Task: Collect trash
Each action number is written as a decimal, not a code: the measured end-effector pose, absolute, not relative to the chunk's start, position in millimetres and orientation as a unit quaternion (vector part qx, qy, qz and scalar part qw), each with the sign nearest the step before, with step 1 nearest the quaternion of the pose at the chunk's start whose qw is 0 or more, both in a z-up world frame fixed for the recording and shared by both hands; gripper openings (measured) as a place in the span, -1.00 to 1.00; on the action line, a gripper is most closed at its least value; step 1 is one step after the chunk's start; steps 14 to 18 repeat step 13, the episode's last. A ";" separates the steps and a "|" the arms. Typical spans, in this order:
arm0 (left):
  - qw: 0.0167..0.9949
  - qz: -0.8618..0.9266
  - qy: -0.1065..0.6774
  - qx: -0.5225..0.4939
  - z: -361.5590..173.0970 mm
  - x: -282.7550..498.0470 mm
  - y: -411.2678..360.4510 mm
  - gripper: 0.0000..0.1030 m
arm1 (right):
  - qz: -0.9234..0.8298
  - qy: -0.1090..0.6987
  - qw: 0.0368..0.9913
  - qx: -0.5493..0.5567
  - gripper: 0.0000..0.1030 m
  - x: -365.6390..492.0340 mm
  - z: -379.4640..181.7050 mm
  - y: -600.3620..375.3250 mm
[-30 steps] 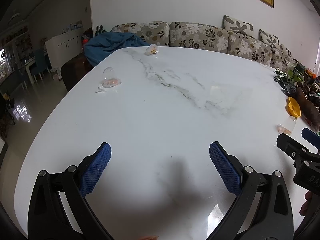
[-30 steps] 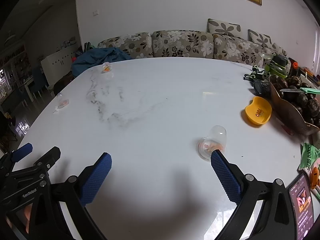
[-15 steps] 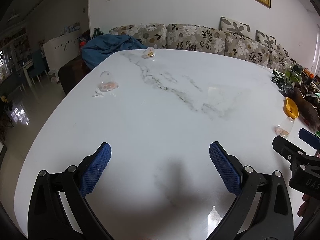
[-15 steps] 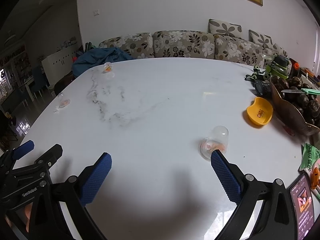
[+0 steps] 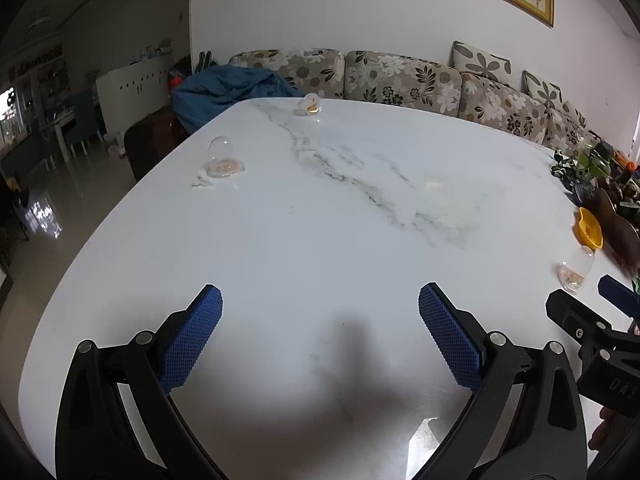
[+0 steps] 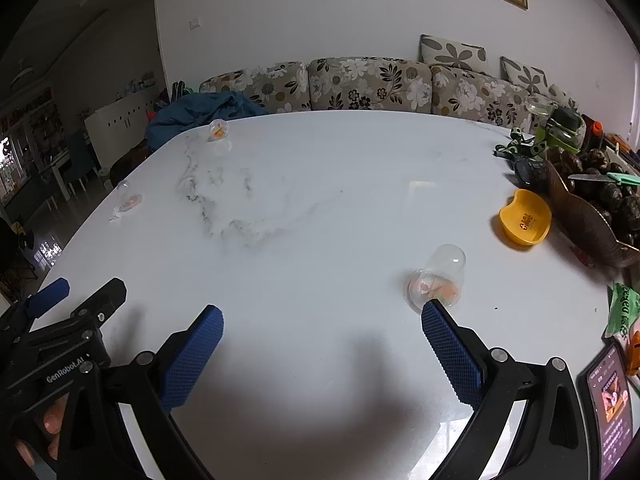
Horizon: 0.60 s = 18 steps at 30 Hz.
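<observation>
Both sets of jaws stand wide apart with nothing between them: our left gripper [image 5: 320,328] hangs over bare marble, and our right gripper [image 6: 322,336] does the same on its side of the counter [image 6: 320,200]. In the right wrist view, the nearest piece of trash, a clear plastic cup [image 6: 438,278] lying on its side with orange scraps in its mouth, sits at about one o'clock, just beyond the tip of the right-hand blue pad [image 6: 450,354]. We judge that cup to be the step in hand.

To take it well, we want to swing the right gripper toward one o'clock until the cup lies between the pads, then close gently across its middle; thin clear plastic looks likely to buckle or squirt away, and a cup on its side may roll.

Further out, a second cup [image 5: 222,158] with a white scrap beside it lies at eleven o'clock in the left wrist view, near the counter's left edge, and a third piece [image 5: 309,105] sits at twelve o'clock by the far edge. Those suit the left gripper. At two o'clock in the right view sits a yellow dish [image 6: 524,218], near a dark bowl of fruit [image 6: 596,208]; we steer clear of these.
</observation>
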<state>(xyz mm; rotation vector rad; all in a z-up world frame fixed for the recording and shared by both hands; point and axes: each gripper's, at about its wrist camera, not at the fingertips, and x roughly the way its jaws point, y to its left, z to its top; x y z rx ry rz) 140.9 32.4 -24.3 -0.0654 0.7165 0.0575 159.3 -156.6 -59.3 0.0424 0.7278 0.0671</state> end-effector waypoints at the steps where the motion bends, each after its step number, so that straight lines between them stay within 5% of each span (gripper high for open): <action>1: 0.936 0.031 0.350 -0.030 -24.1 141.1 32.5 0.87 | 0.032 0.355 0.934 0.020 0.90 159.2 -59.3 -156.5; 18: 0.931 0.025 0.362 -0.045 -20.3 138.8 30.7 0.87 | 0.030 0.351 0.935 0.027 0.90 156.7 -55.5 -161.6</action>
